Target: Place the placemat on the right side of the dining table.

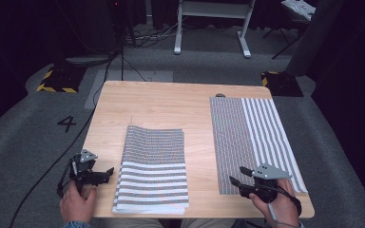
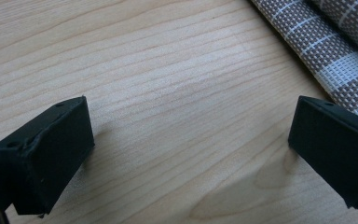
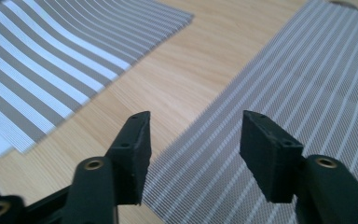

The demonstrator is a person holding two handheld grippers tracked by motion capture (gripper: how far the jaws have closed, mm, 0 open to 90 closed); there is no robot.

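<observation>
While spread flat along the counter (image 1: 152,102)'s right side, looks thin, light and floppy: a woven striped placemat (image 1: 252,137) (stack of placemats (image 1: 153,166) at centre). Best pinched at its near corner, under the right tongs (image 1: 240,186), gaping and empty; left tongs (image 1: 105,175) likewise.

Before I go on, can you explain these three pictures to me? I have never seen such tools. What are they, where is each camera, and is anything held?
A person sits at a wooden table and holds a two-jaw hand tool in each hand: the left gripper and the right gripper. One camera looks down from above; the other two ride on the grippers and look along their black jaws. On the table lie a stack of striped mats and one single mat spread flat. Both grippers are open and hold nothing.
</observation>
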